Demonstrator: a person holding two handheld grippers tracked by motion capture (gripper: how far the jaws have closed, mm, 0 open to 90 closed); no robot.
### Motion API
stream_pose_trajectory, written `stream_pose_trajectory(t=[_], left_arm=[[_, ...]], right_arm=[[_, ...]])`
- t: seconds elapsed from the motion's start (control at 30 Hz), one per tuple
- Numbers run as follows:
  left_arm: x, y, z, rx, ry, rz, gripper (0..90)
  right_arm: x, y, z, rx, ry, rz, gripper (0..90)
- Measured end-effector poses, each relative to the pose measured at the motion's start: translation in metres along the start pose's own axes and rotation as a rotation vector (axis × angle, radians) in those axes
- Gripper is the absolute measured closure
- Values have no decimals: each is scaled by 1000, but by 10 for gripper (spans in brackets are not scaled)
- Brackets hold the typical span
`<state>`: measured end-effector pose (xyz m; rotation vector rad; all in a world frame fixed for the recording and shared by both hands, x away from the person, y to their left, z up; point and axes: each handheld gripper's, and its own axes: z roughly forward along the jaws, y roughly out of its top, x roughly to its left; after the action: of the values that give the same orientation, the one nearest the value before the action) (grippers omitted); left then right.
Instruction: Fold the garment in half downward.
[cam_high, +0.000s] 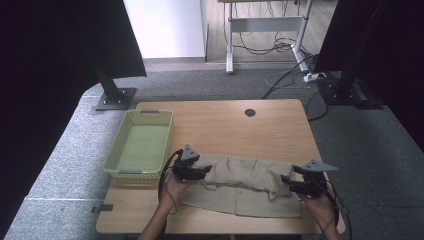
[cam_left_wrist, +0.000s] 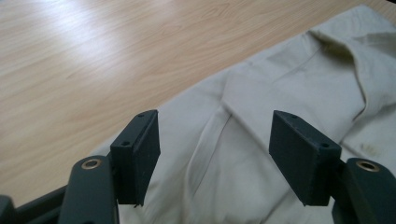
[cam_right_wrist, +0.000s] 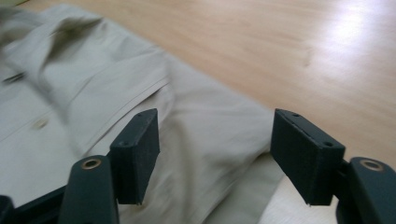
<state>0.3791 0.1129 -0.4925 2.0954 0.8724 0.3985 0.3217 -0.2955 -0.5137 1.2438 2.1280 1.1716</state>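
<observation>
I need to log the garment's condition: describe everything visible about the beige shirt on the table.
The beige shirt is a light woven-looking garment with a collar and a button placket, folded into a wide, wrinkled band. It lies flat on the near half of the wooden table, right of the green basket. Nothing grips it; the left gripper and right gripper hover open over its ends.

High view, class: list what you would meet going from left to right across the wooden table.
Pale green plastic basket → left gripper, jaws open → beige cloth shirt lying folded on the table → right gripper, jaws open.
</observation>
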Motion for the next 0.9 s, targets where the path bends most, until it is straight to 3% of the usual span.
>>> stream_pose_trajectory(t=[0.07, 0.37, 0.43, 0.47, 0.5, 0.6, 0.63, 0.67, 0.7, 0.73, 0.83, 0.9], left_arm=[[-5, 9, 10, 10, -24, -8, 327], [-18, 32, 50, 76, -48, -32, 349], [-21, 33, 61, 103, -30, -42, 365], [-21, 33, 61, 103, -30, -42, 395], [-23, 33, 69, 151, 18, -9, 395], [-24, 31, 76, 189, 13, -1, 593], [-24, 31, 76, 189, 13, -1, 593], [-27, 27, 81, 224, 15, 42, 593], [-28, 26, 80, 221, 21, 57, 779], [-28, 26, 78, 217, 26, 70, 822], [-29, 28, 72, 193, 27, 86, 869], [-31, 30, 59, 142, 13, 96, 872]], right_arm=[[-6, 5, 6, 3, -16, 17, 298], [-17, 9, 37, 42, -66, 35, 265], [-19, 2, 54, 78, -76, 40, 253], [-19, 2, 54, 78, -76, 40, 253], [-20, 1, 56, 87, -77, 39, 249], [-22, -4, 60, 101, -68, 55, 238], [-23, -5, 61, 107, -66, 57, 238], [-23, -5, 61, 107, -66, 57, 232], [-23, -9, 64, 129, -58, 58, 218], [-23, -10, 64, 120, -59, 57, 218], [-22, -11, 64, 116, -63, 56, 220], [-21, -10, 64, 124, -75, 48, 220]])
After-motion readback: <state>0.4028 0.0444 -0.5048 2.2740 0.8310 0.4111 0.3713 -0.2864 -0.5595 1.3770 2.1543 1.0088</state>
